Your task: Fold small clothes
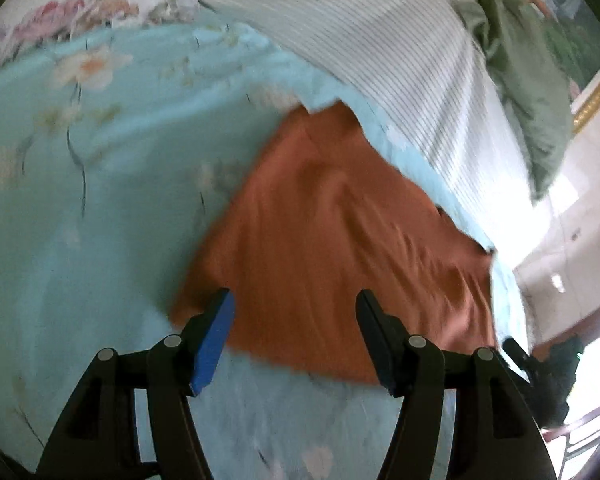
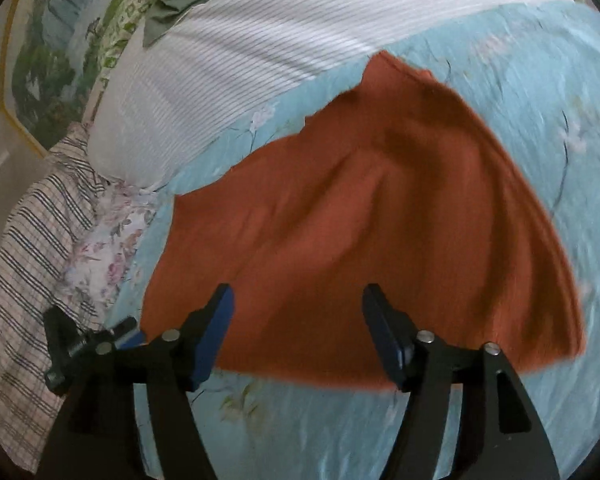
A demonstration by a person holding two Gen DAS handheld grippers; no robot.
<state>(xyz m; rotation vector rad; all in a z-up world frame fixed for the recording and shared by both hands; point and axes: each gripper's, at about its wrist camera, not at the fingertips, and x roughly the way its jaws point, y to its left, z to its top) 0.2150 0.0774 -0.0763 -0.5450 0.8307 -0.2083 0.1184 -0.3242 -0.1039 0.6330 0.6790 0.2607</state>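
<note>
A rust-orange garment lies spread, slightly wrinkled, on the light blue floral bed cover. It also shows in the right wrist view. My left gripper is open and empty, hovering over the garment's near edge toward its left corner. My right gripper is open and empty over the near edge of the same garment. The left gripper is partly visible at the left edge of the right wrist view; the right gripper shows at the right edge of the left wrist view.
A white striped blanket lies beyond the garment, also seen in the right wrist view. A green cloth sits by a framed picture. A plaid fabric and a floral pillow lie at the bed's edge.
</note>
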